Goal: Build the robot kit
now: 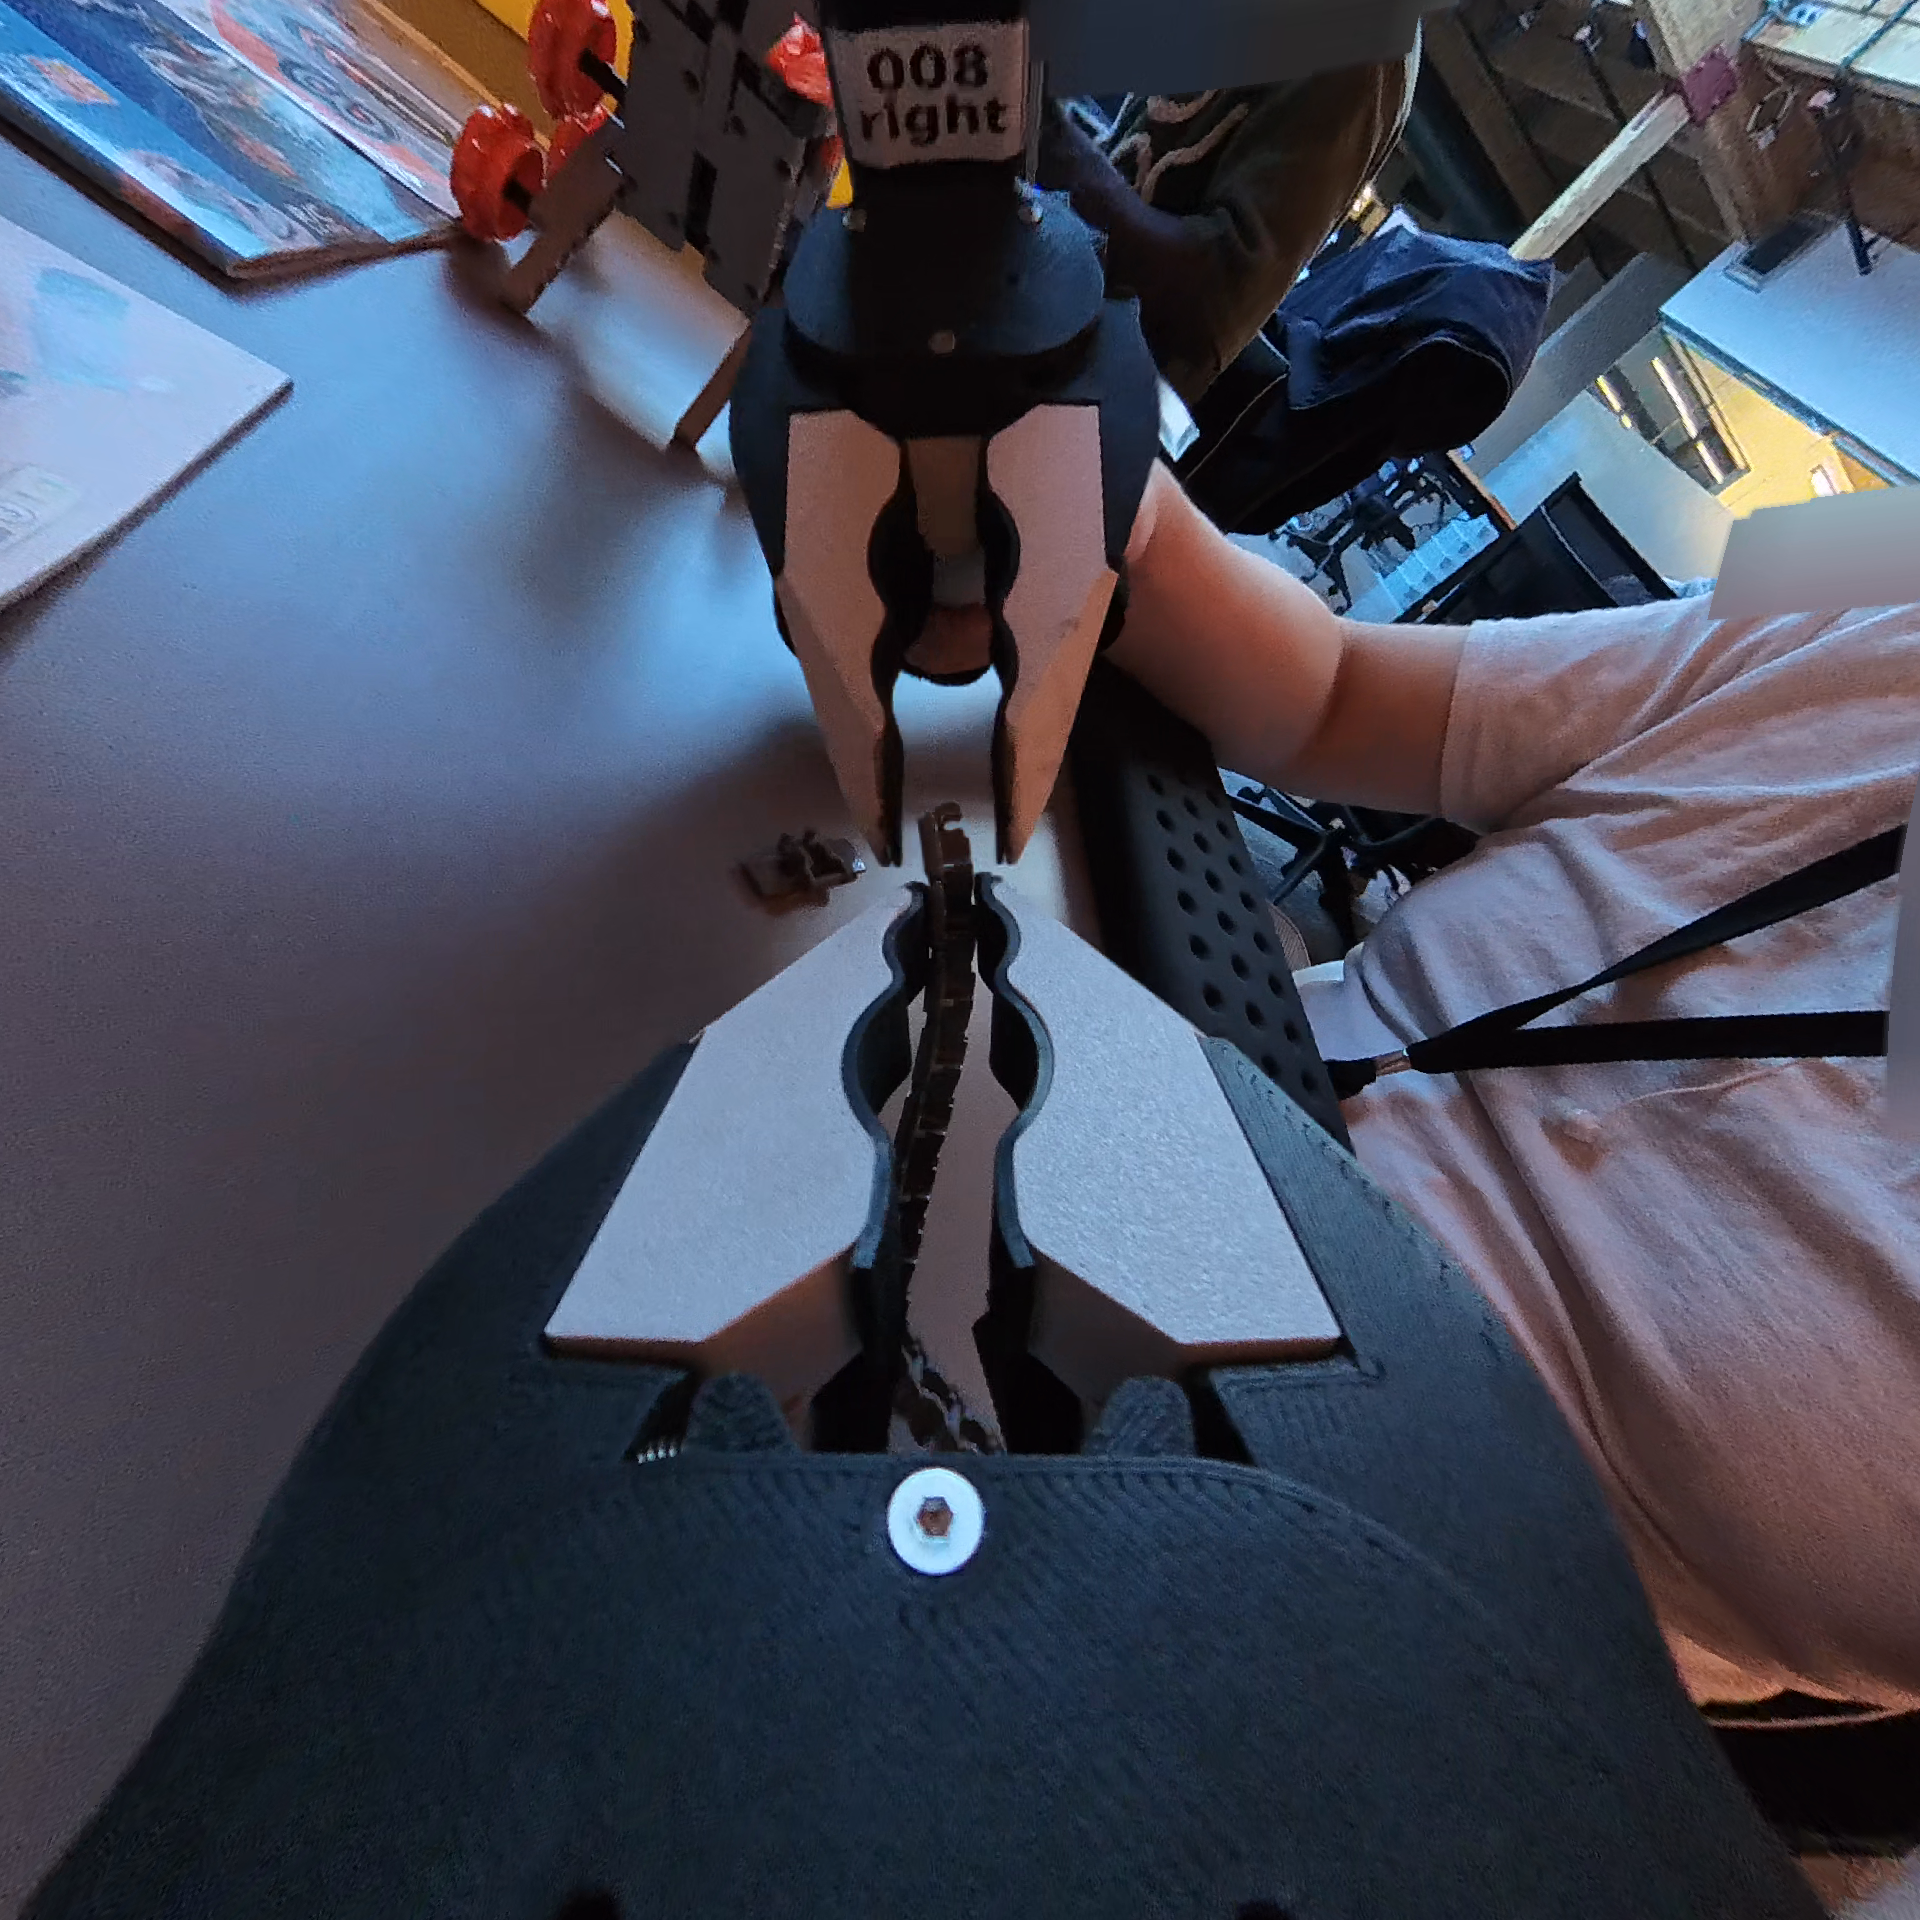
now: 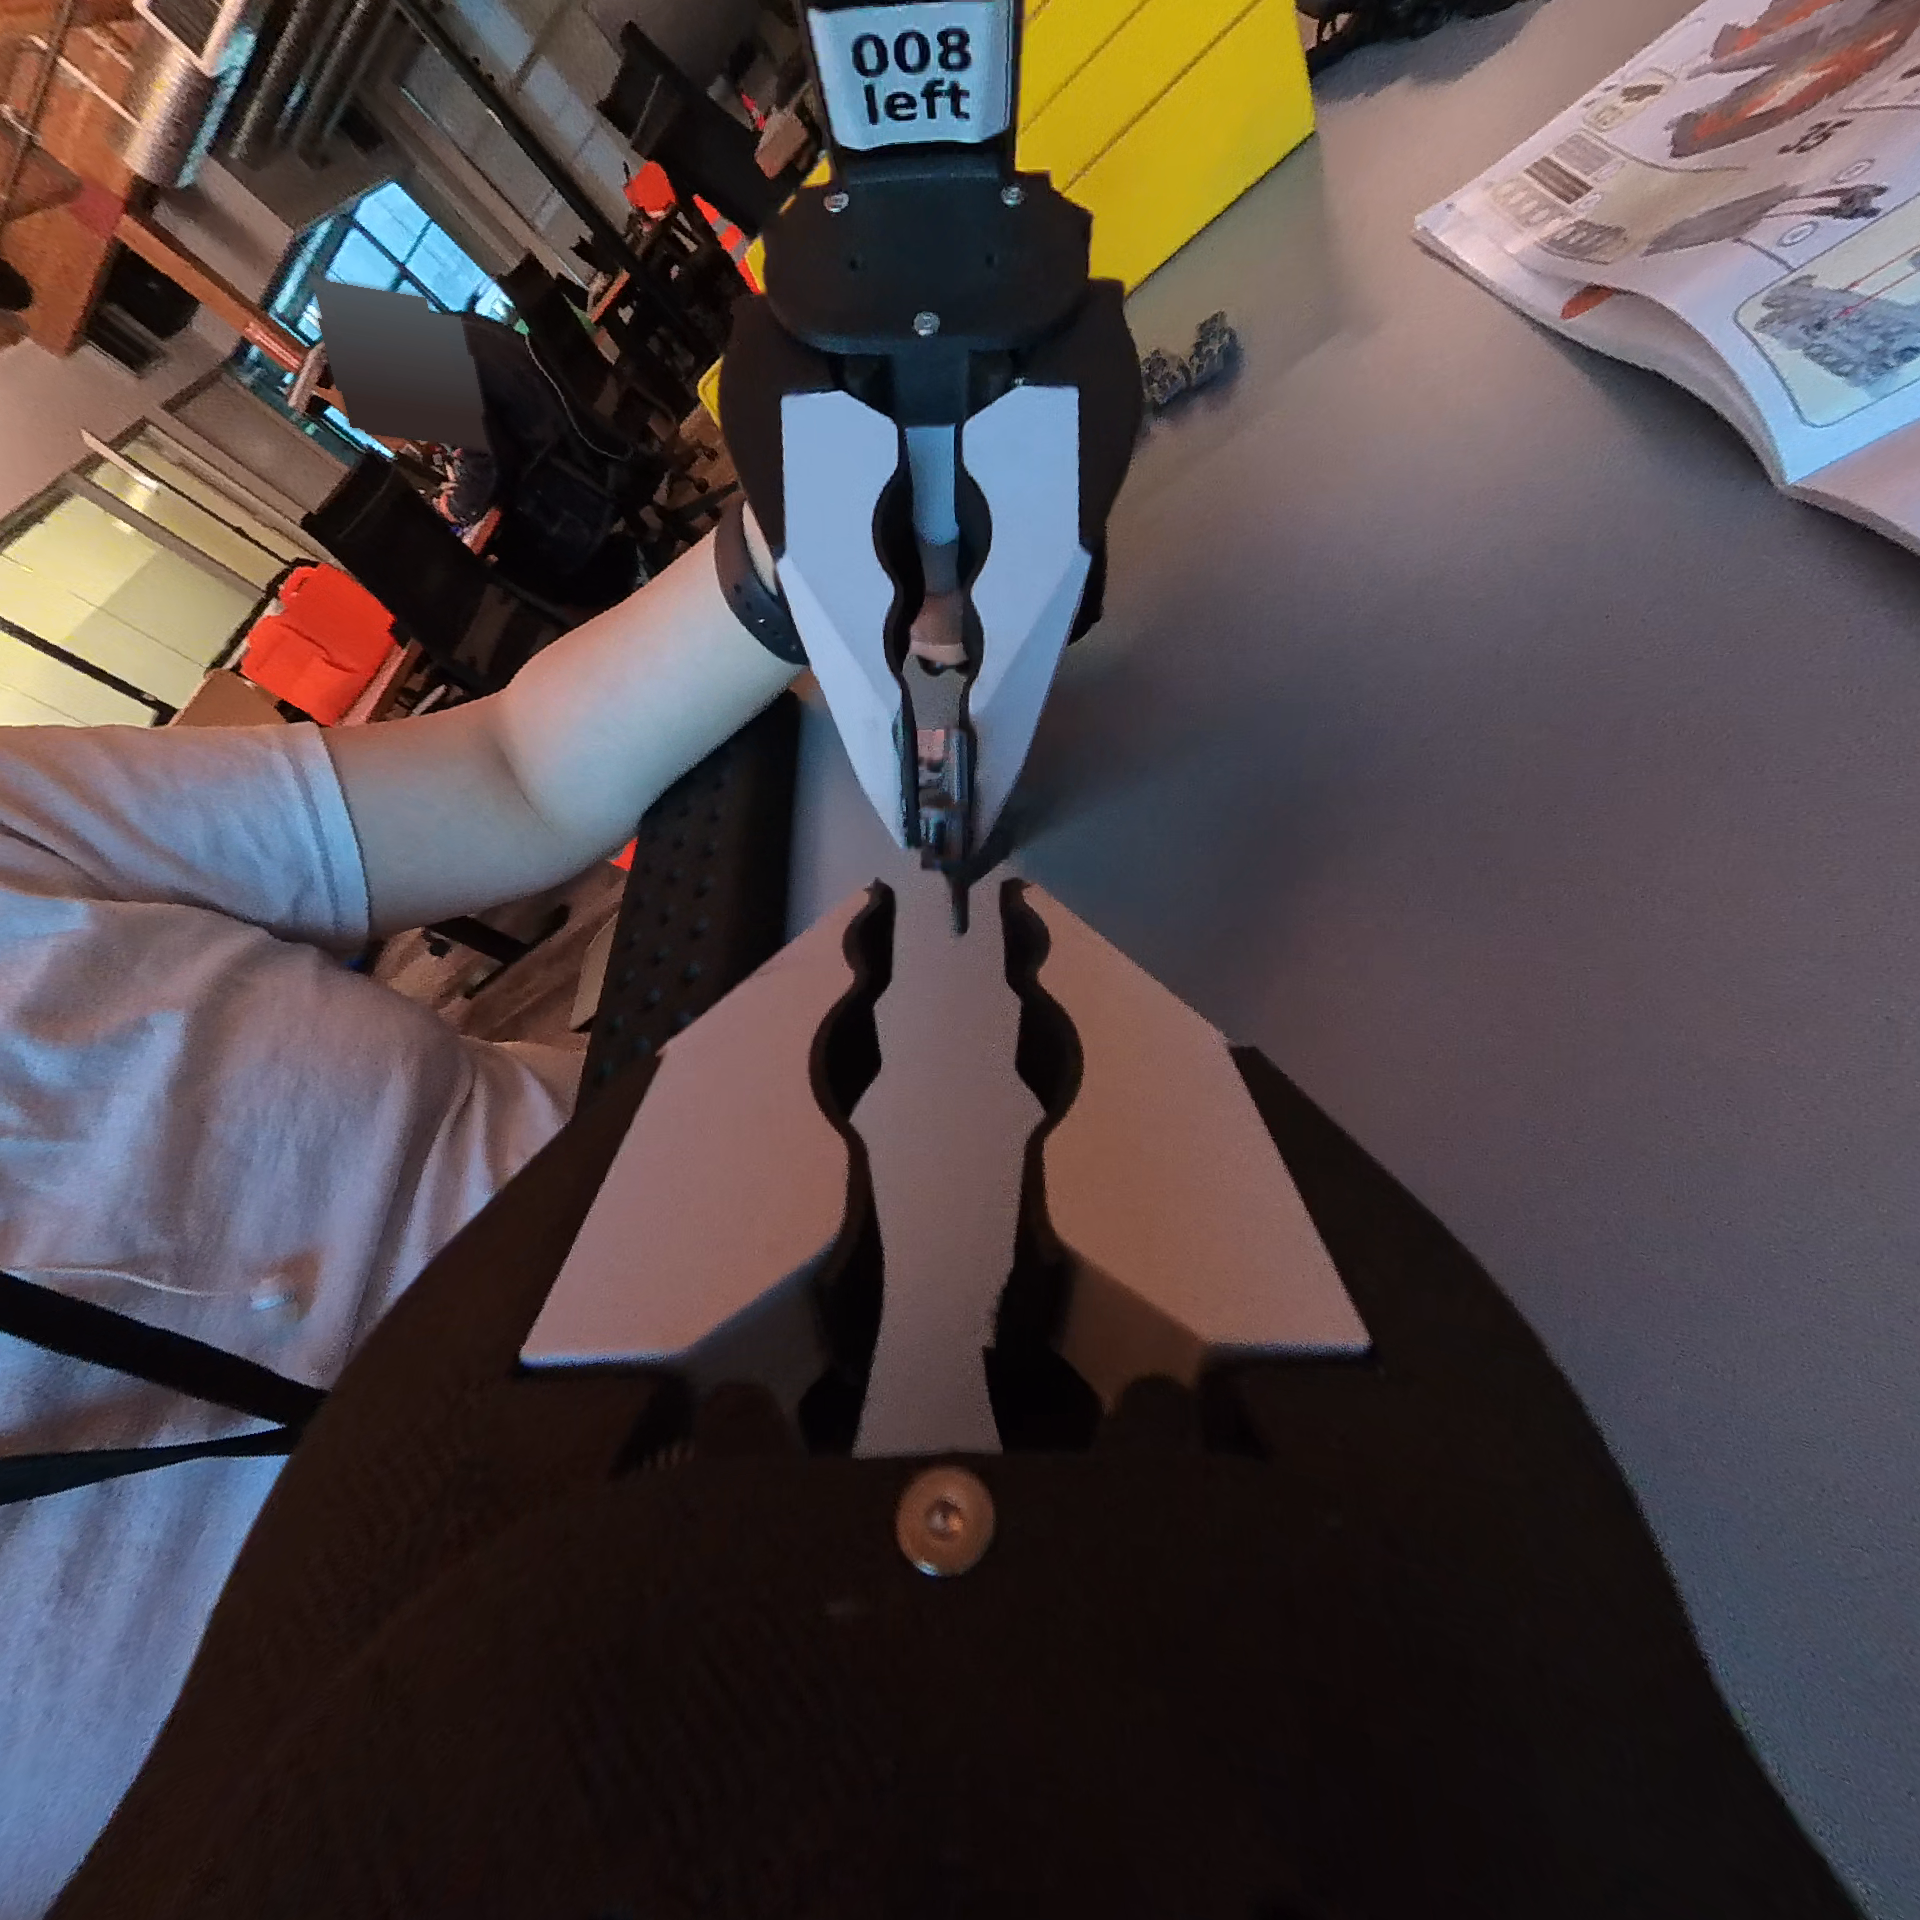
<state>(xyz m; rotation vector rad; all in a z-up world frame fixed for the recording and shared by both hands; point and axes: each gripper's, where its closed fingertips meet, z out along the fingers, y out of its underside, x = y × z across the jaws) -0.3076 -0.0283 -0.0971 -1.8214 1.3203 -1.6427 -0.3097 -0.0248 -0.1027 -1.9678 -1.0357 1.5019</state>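
Note:
In the left wrist view my left gripper [image 1: 948, 896] is shut on a dark chain of small plastic links [image 1: 940, 1039], which runs back along the gap between its fingers. The chain's hooked end [image 1: 940, 831] sticks out past the tips. My right gripper [image 1: 951, 847] faces it tip to tip. It is open, with a gap between each pad and the chain's end. In the right wrist view my right gripper [image 2: 943, 896] is open and holds nothing. The left gripper [image 2: 940, 831] opposite it clamps the chain [image 2: 935, 800], whose thin end reaches between my right fingertips.
A small dark loose piece [image 1: 800, 868] lies on the grey table [image 1: 364, 727] beside the tips. A grey model with red wheels [image 1: 499, 166] and booklets [image 1: 208, 135] lie at the far side. An open booklet [image 2: 1714, 239], a yellow box [image 2: 1164, 114], small dark parts [image 2: 1184, 364] and a black perforated chair back [image 1: 1205, 883] are nearby. Only a small space, under 4 cm, lies between the two pairs of fingers.

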